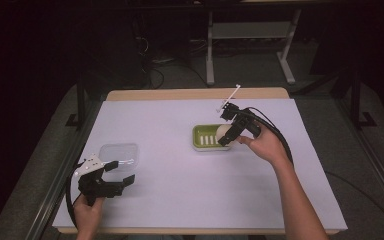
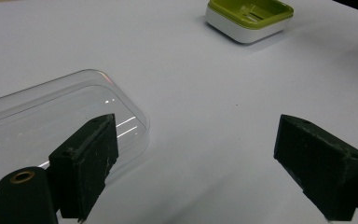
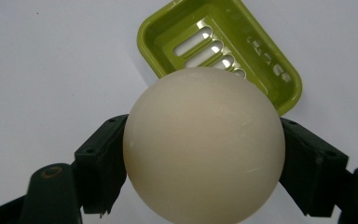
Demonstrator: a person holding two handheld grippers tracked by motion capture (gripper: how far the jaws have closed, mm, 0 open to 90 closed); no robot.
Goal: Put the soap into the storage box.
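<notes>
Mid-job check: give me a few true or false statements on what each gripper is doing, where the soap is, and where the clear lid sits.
1. The right gripper is shut on the round soap. True.
2. The soap lies flat in the green soap dish. False: it is held between the jaws over the dish, whose slotted floor is bare.
3. The left gripper holds the clear lid. False: its jaws stand wide apart with nothing between them, and the lid lies on the table beside one jaw.
4. The clear lid lies left of the soap dish on the white table in the high view. True.
</notes>
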